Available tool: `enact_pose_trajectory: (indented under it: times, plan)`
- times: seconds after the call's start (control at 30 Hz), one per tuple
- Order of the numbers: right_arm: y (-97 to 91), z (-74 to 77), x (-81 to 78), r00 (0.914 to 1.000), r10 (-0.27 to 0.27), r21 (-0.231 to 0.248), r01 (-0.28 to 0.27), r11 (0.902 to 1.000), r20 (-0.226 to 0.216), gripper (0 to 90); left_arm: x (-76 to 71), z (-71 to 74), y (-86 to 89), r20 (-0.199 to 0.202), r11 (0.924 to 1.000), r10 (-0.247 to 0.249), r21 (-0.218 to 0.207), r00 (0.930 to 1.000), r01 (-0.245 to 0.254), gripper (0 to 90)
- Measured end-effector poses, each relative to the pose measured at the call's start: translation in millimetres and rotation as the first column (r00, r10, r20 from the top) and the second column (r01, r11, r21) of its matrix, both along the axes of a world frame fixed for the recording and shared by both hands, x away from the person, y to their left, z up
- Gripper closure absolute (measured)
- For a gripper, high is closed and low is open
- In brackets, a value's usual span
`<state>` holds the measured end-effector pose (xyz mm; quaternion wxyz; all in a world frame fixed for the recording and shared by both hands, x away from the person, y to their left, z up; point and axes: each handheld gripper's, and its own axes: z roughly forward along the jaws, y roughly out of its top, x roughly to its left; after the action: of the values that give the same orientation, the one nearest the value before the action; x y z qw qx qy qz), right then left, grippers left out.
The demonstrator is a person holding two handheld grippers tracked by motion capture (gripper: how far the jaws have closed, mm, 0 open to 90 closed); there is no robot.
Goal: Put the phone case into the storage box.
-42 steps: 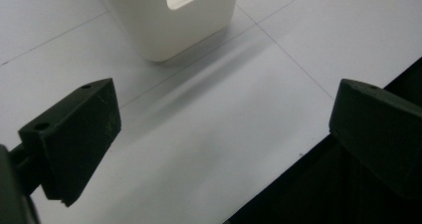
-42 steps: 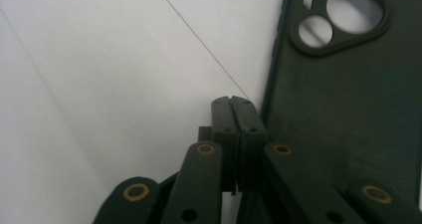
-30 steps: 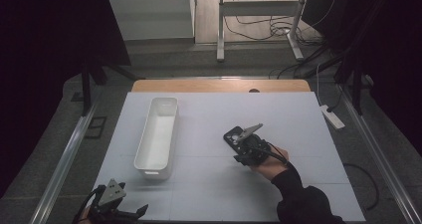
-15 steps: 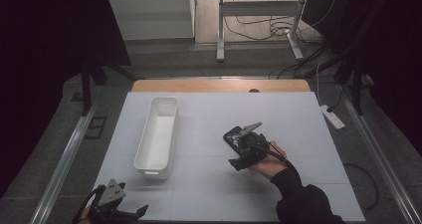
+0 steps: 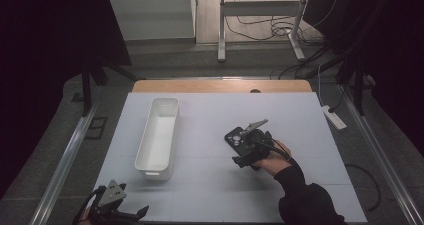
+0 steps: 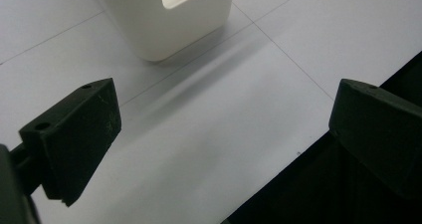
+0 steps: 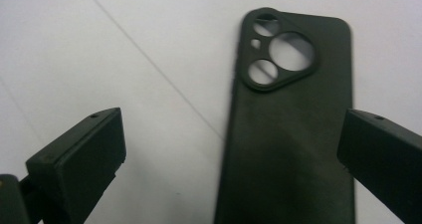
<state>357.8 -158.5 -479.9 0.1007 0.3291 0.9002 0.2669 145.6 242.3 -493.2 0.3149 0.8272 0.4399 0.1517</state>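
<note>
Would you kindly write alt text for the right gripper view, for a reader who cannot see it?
A black phone case lies flat on the white table, camera cutouts at its far end, between the open jaws of the right gripper, which have just been opening. Neither jaw touches the case; the left jaw stands well clear of it, over bare table.
</note>
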Motion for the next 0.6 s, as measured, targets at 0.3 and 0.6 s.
enact_pose_trajectory:
  times: [0.3, 0.6]
  plan:
    - [-16.4, 0.9, 10.8, 0.9982, -0.059, 0.009, 0.059, 0.9982, 0.002, 0.0, 0.1, -0.4, -0.9, 0.000, 1.0000, 0.002, 0.000, 1.0000, -0.002, 0.7]
    - [-22.9, -1.5, 16.6, 0.9959, -0.090, 0.007, 0.090, 0.9959, -0.001, 0.0, 0.1, -0.3, -1.2, 0.000, 1.0000, -0.004, 0.008, 1.0000, 0.004, 0.8]
